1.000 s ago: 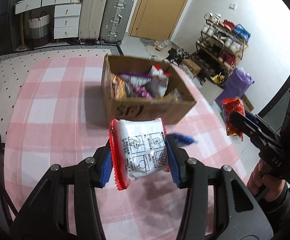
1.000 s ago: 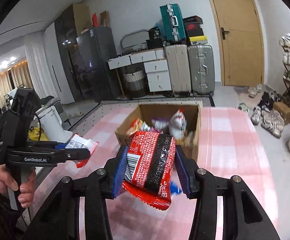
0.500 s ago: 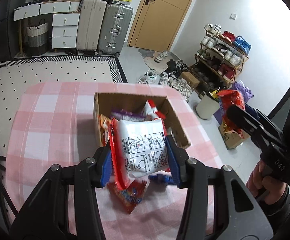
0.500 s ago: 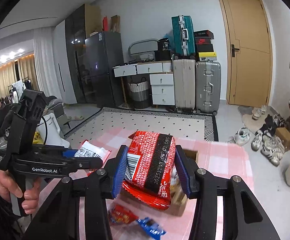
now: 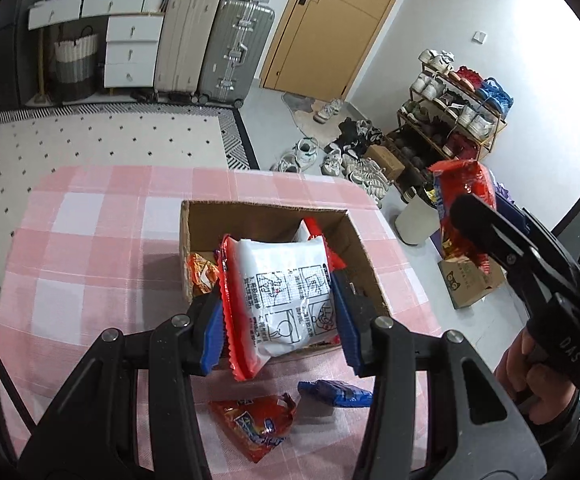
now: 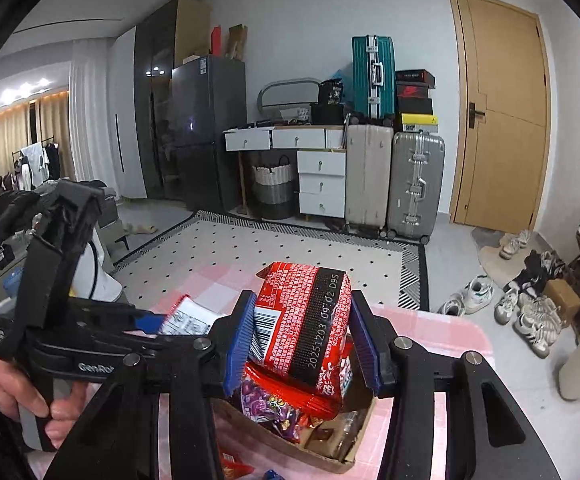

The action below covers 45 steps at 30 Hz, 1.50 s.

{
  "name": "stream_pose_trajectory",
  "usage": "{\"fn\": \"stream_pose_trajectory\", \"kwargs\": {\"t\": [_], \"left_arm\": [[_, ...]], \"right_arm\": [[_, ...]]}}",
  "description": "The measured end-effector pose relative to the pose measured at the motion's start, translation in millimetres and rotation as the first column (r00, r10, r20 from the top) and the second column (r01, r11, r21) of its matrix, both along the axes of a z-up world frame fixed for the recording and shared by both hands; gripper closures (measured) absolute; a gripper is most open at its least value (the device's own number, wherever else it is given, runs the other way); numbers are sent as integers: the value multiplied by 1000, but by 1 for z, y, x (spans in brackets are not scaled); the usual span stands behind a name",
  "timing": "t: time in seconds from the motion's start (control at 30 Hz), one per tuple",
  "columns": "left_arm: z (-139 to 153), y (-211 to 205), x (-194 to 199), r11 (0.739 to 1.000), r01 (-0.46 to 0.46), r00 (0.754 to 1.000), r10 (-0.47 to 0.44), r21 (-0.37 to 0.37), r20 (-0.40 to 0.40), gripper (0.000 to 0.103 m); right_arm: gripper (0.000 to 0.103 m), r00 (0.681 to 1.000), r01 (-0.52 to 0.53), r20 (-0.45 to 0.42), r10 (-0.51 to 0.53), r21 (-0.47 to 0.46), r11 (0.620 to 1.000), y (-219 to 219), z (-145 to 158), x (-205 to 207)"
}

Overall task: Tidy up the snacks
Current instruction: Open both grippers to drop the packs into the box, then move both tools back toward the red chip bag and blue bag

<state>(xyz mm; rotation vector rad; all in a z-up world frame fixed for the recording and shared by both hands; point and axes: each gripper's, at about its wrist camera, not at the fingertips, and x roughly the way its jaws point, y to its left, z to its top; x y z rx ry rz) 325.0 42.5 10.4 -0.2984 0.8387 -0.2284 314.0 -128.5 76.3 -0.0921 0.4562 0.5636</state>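
My left gripper (image 5: 275,320) is shut on a white snack packet with red edges (image 5: 281,300) and holds it above the near side of an open cardboard box (image 5: 265,212) on the pink checked table (image 5: 89,248). My right gripper (image 6: 302,344) is shut on a red snack packet (image 6: 306,320), held high over the same box (image 6: 330,452), which holds several snacks. The right gripper and its red packet (image 5: 464,196) also show at the right of the left wrist view. The left gripper (image 6: 145,322) shows at the left of the right wrist view.
A red packet (image 5: 255,424) and a blue packet (image 5: 336,394) lie on the table in front of the box. An orange packet (image 5: 201,276) sits in the box's left side. Suitcases (image 5: 233,44), drawers and a shoe rack (image 5: 450,112) stand beyond the table.
Both grippers have risen with their packets and now hang over the box. The red and blue packets on the table have come into view below the left gripper.
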Motion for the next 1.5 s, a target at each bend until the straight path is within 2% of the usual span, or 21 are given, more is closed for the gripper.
{"fn": "stream_pose_trajectory", "kwargs": {"t": [0.27,0.5,0.53,0.57,0.6,0.63,0.67,0.7,0.73,0.8,1.0,1.27,1.5], "left_arm": [[-39,-2,30,1000,6,998,-7,-23,-58,59],[-62,-6,48,999,19,996,-22,-33,-86,59],[-64,-6,50,999,18,996,-21,-32,-85,59],[-66,-7,51,1000,16,996,-18,-27,-88,56],[-69,-8,53,1000,15,995,-16,-18,-101,42],[-71,-8,55,1000,3,993,-3,1,-121,31],[-72,-9,56,1000,4,991,-2,11,-132,28],[-72,-9,55,1000,3,991,0,17,-132,27],[-70,-8,52,1000,-5,992,8,28,-124,24],[-65,-9,45,999,-5,995,9,42,-97,21],[-50,-13,26,997,-5,998,10,75,-65,21],[-26,-15,-8,994,-18,1000,21,104,-21,21],[-4,-14,-46,987,-55,997,46,150,60,11]], "right_arm": [[56,996,-9,-90,8,-12,1000,10,-46,29],[56,989,-9,-150,7,-18,1000,17,-80,53],[54,988,-8,-152,5,-16,1000,17,-84,54],[52,988,-5,-152,3,-12,1000,16,-86,57],[48,988,1,-152,-2,-6,1000,15,-88,59],[39,988,5,-154,-5,1,1000,14,-89,62],[35,988,9,-155,-8,9,1000,12,-90,63],[22,988,18,-157,-15,20,1000,8,-90,63],[17,987,31,-159,-26,31,999,3,-89,63],[17,988,48,-146,-39,59,997,-8,-86,58],[14,991,81,-115,-73,70,994,-34,-77,35],[9,993,104,-62,-99,100,989,-54,-61,-14],[7,994,106,-31,-103,138,985,-64,-53,-55]]}}
